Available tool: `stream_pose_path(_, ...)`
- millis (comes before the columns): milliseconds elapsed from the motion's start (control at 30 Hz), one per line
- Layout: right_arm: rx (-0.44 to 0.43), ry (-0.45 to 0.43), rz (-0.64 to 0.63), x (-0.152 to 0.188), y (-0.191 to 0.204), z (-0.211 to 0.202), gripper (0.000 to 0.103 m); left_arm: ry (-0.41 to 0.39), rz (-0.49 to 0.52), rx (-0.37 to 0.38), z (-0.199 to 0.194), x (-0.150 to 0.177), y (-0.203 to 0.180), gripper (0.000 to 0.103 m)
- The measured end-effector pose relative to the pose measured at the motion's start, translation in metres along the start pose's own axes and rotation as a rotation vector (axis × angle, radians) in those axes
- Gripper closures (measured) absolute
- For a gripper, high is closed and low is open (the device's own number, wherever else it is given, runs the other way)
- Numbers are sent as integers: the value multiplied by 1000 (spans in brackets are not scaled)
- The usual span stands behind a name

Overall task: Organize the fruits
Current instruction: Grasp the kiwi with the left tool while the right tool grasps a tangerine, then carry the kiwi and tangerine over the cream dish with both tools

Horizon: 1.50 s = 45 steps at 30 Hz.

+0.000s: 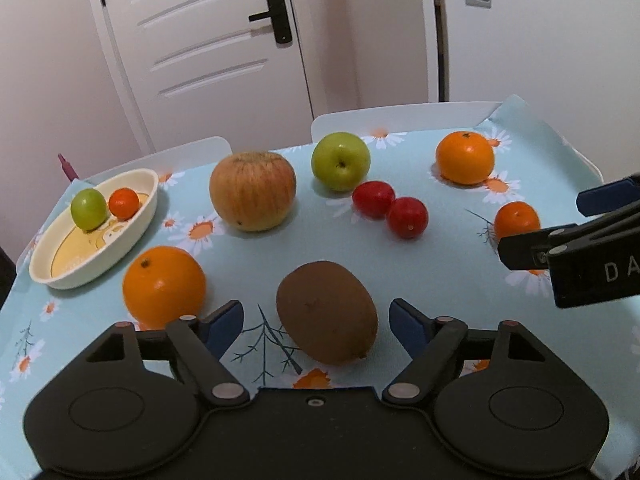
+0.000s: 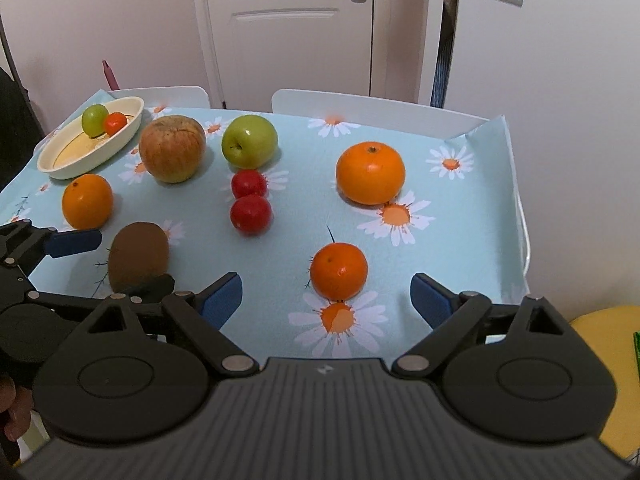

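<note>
A brown kiwi (image 1: 326,312) lies on the daisy-print tablecloth between the blue pads of my left gripper (image 1: 316,318), with a gap on each side, so the gripper is open. My right gripper (image 2: 326,294) is open too, and a small orange (image 2: 339,271) sits just ahead of its fingertips, untouched. A cream oval dish (image 1: 100,270) at the far left holds a small green fruit (image 1: 89,208) and a tiny orange (image 1: 124,203). Loose on the cloth are a big striped apple (image 1: 253,190), a green apple (image 1: 341,166), two red fruits (image 1: 374,199) and two larger oranges (image 1: 164,286).
White chair backs (image 1: 400,120) stand behind the table's far edge, with a door beyond them. The cloth's right edge (image 2: 516,200) drops off close to the wall. A yellow object (image 2: 608,380) sits low on the right. A person's hand (image 2: 16,412) shows at the lower left.
</note>
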State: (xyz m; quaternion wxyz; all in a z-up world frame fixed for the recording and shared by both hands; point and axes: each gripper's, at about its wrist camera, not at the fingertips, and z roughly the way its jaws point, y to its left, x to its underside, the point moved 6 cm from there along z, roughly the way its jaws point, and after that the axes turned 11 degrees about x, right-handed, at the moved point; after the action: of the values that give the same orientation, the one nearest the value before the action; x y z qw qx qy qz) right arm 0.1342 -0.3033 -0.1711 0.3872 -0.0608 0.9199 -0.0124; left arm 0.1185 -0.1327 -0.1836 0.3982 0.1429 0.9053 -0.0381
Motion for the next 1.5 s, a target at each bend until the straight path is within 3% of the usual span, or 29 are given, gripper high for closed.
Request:
stream_pose_path(67, -2, 0, 4, 1, 0, 4, 0, 0, -5, 3, 4, 1, -1, 20)
stream_pose_path(133, -5, 2, 10, 1, 0, 7, 0, 10, -5, 7, 8, 2, -1, 32)
stream_pose_path(267, -4, 8, 8, 0, 0, 14, 0, 4, -17, 16, 10, 0, -2, 45)
stream_pose_path(333, -2, 11, 7, 0, 0, 18, 1, 6, -14, 16, 10, -1, -2, 46)
stream_pose_path(400, -4, 17, 8, -1, 0, 22, 11, 5, -13, 20, 10, -2, -3, 47)
stream_pose_path(500, -7, 30, 5, -1, 1, 27, 18, 9, -16, 26, 9, -2, -2, 48)
stream_pose_path(867, 4, 41, -3, -4, 2, 35, 33, 25, -19, 27, 2, 2, 3, 48)
stream_pose_path(967, 12, 45, -12, -5, 2, 35, 52, 30, -25, 25, 0, 3, 5, 48)
stream_pose_path(1500, -19, 2, -22, -34, 14, -14, 52, -24, -73, -5, -56, -19, 27, 49)
